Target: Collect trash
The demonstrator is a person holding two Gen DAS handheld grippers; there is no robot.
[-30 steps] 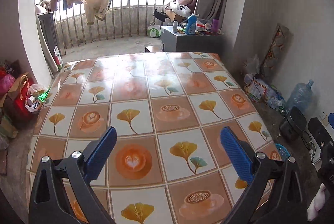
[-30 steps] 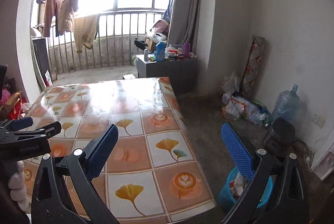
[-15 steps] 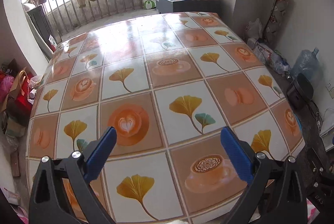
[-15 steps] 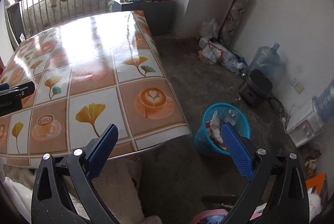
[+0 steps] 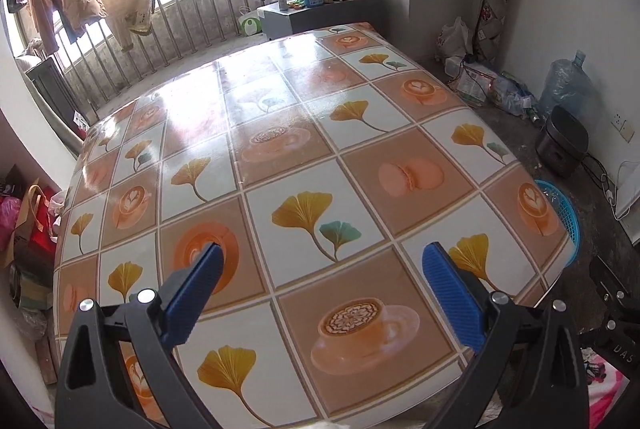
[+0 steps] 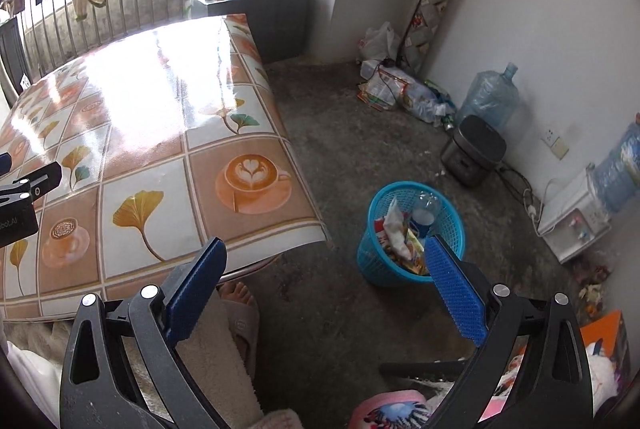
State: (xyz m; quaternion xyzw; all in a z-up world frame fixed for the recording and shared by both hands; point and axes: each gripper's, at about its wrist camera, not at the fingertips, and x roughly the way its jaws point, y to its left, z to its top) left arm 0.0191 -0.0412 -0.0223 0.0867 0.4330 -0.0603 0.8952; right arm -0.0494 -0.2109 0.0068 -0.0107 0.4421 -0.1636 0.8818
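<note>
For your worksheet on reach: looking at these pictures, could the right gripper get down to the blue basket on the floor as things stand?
Probably yes. The right gripper is open and empty, and the blue basket stands on bare floor beside the table, with nothing visible between them. Its top is open, though already holding rubbish.

One table, one blue trash basket on the floor off the table's right edge, two large water jugs (the second sits on a dispenser), one black cooker, two grippers
</note>
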